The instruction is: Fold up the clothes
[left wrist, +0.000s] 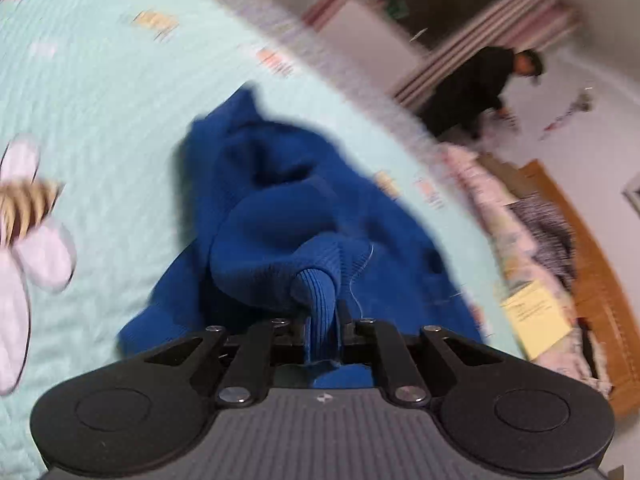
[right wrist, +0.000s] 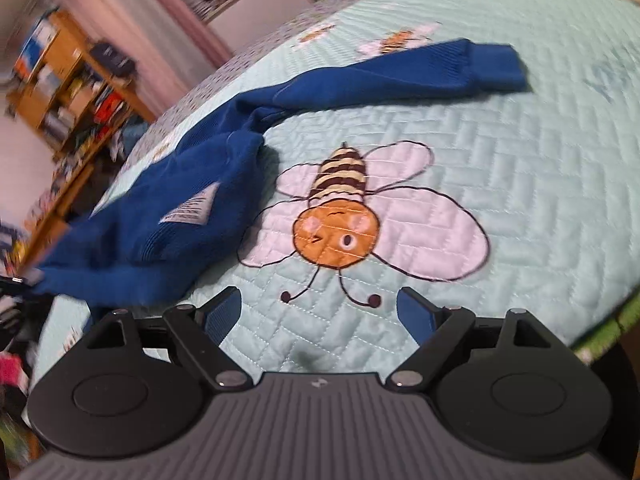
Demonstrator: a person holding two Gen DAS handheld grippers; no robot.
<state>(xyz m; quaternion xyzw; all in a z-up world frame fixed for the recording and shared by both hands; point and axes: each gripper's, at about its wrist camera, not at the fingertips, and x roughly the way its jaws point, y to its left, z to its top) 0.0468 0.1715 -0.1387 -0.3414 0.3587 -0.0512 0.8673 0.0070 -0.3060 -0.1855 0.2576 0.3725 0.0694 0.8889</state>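
**Left grip lifts the cuff, right stands ready**

The left gripper (left wrist: 323,320) has its fingers clamped on a ribbed cuff of the blue sweater (left wrist: 304,208), likely to pull it straight. The bunched body lies ahead on the bee quilt (left wrist: 100,92). The right gripper (right wrist: 320,312) hovers, fingers apart; sweater up-left, bare quilt beyond, bed edge just right.

A royal-blue knit sweater (left wrist: 304,216) lies crumpled on the bed, one sleeve (right wrist: 400,72) stretched out flat to its ribbed cuff, a white care label (right wrist: 191,210) showing, another ribbed edge lifted off the heap.
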